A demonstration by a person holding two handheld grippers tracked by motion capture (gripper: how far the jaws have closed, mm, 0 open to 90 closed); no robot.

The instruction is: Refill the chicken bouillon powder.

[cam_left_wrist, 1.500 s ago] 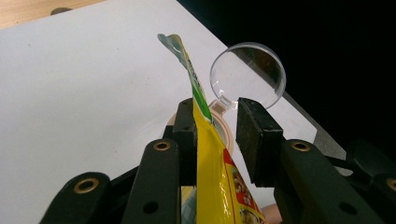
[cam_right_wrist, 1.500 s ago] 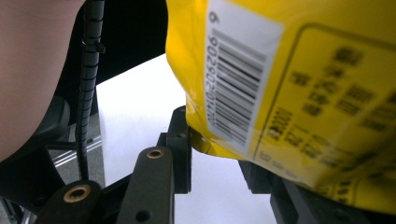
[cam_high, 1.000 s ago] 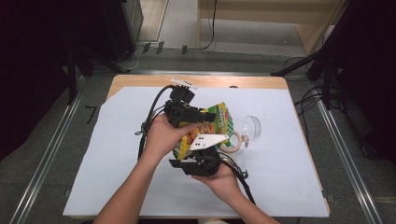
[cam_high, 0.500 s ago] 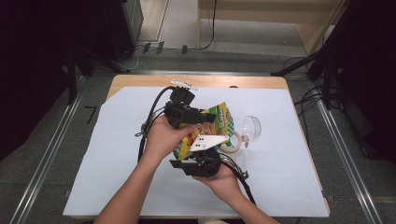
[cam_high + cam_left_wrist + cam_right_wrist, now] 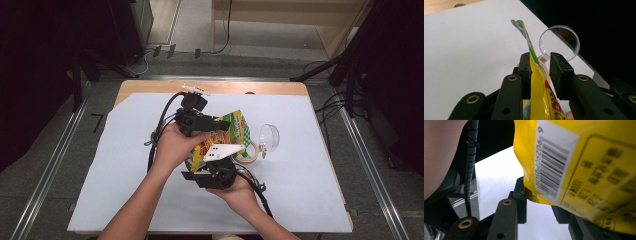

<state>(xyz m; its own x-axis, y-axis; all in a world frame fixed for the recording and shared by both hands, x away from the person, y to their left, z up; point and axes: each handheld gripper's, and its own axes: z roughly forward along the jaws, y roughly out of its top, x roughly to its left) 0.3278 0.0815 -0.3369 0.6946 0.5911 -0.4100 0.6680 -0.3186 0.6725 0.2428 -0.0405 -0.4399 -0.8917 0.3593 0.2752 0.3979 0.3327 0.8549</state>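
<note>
Snack bag point(image 5: 231, 131) held above table point(image 5: 310, 210), glass point(image 5: 270, 137) just beside, wide paper around

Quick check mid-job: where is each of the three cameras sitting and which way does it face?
High view: above the table's near side, looking forward and down at the white sheet; both forearms, left gripper, right gripper.
Left gripper view: on the left gripper, looking along its jaws at the yellow packet and clear dome.
Right gripper view: on the right gripper, looking up at the packet's barcode; a hand at left.
Shared: the yellow packet.
</note>
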